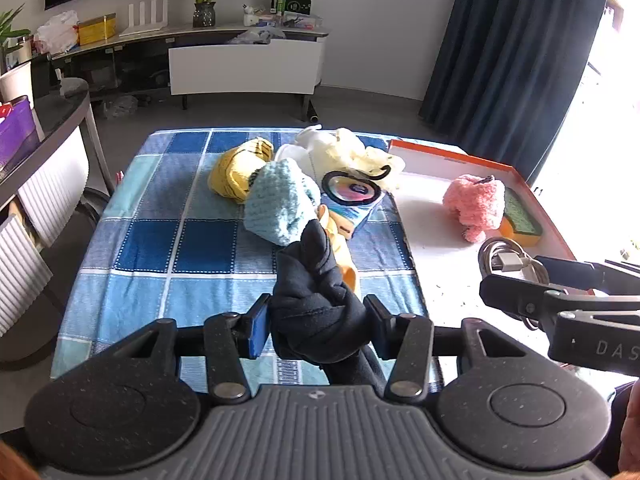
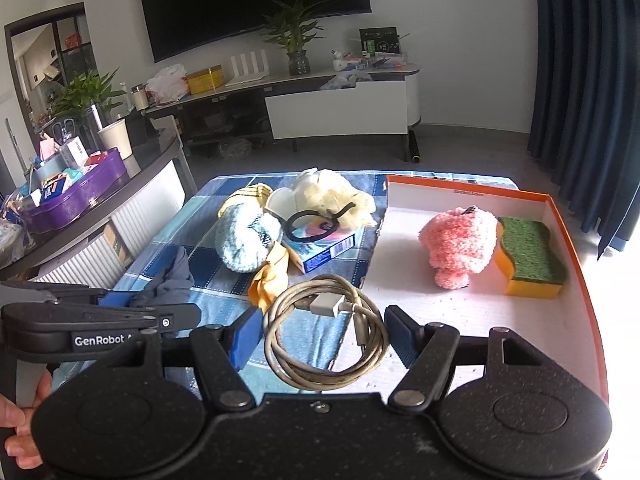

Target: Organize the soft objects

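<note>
Holding a dark cloth and a coiled cable above the table.

The left gripper is clenched on the dark cloth; the right gripper grasps the coiled cable over the near edge of the box. In the orange box sit a pink plush toy and a sponge, touching, near its far right corner. On the checked tablecloth beside the box lie a blue knitted toy, a yellow one and a cream one.

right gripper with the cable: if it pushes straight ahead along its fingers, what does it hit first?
Probably the white floor of the orange-rimmed tray, with the blue box and pink plush toy farther ahead to either side. The right gripper holds the coiled cable; depth is unclear.
</note>
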`<state>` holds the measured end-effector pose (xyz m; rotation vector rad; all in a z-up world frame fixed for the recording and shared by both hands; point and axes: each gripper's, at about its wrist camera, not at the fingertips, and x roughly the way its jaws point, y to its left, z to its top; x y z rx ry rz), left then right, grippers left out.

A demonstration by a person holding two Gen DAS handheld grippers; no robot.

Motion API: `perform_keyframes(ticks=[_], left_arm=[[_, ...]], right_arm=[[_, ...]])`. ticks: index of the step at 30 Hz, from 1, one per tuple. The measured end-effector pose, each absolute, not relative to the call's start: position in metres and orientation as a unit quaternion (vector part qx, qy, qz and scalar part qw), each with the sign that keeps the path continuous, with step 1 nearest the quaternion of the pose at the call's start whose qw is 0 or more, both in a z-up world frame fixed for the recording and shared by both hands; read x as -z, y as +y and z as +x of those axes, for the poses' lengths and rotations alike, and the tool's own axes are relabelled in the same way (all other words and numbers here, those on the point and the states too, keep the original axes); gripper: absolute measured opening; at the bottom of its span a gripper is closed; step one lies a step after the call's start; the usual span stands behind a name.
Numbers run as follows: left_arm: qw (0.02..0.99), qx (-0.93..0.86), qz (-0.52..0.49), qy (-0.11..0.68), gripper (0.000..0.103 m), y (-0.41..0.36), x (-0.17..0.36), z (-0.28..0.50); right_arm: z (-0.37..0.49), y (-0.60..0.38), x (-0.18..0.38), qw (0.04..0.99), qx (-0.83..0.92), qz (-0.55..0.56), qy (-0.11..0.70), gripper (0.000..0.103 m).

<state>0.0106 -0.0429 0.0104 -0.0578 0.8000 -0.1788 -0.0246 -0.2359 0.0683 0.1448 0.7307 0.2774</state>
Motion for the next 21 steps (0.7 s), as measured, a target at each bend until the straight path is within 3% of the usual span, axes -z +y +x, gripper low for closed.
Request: perform_keyframes(ticks=[21], left_arm=[[0.915, 0.106, -0.019, 0.389, 0.050, -0.065, -0.014, 0.012]], right_arm=[[-0.028, -0.255, -0.069, 0.926, -0.114, 0.080, 0.352, 0.081]])
